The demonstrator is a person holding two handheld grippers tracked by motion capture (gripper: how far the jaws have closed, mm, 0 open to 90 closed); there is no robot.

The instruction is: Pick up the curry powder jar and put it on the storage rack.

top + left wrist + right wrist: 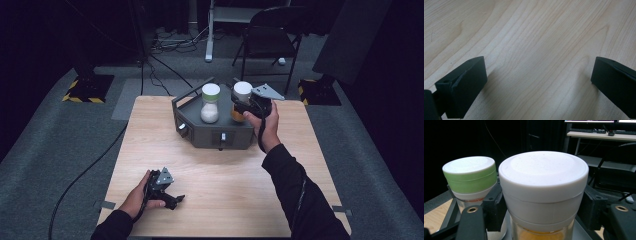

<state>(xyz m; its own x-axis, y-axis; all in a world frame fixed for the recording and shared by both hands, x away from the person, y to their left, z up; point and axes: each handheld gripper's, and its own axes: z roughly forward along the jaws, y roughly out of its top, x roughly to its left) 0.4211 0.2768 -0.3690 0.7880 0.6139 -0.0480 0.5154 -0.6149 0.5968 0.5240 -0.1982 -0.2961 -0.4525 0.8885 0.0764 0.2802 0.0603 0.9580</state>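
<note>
Light wooden table point(215, 195), dark grey tray point(220, 135) at its far edge

A light wooden tabletop point(150, 150) stands on grey carpeted floor point(50, 130) in a dark room. Behind it sits a black folding metal chair point(270, 35), with black cables point(170, 42) tangled on the floor. Yellow-and-black striped stand bases point(85, 90) flank the table.

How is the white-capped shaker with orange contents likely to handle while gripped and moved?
The white-capped shaker looks rigid, probably glass, so likely slippery and breakable. Its wide cap over a narrower body suggests it tips easily. The right gripper is shut on it.
</note>
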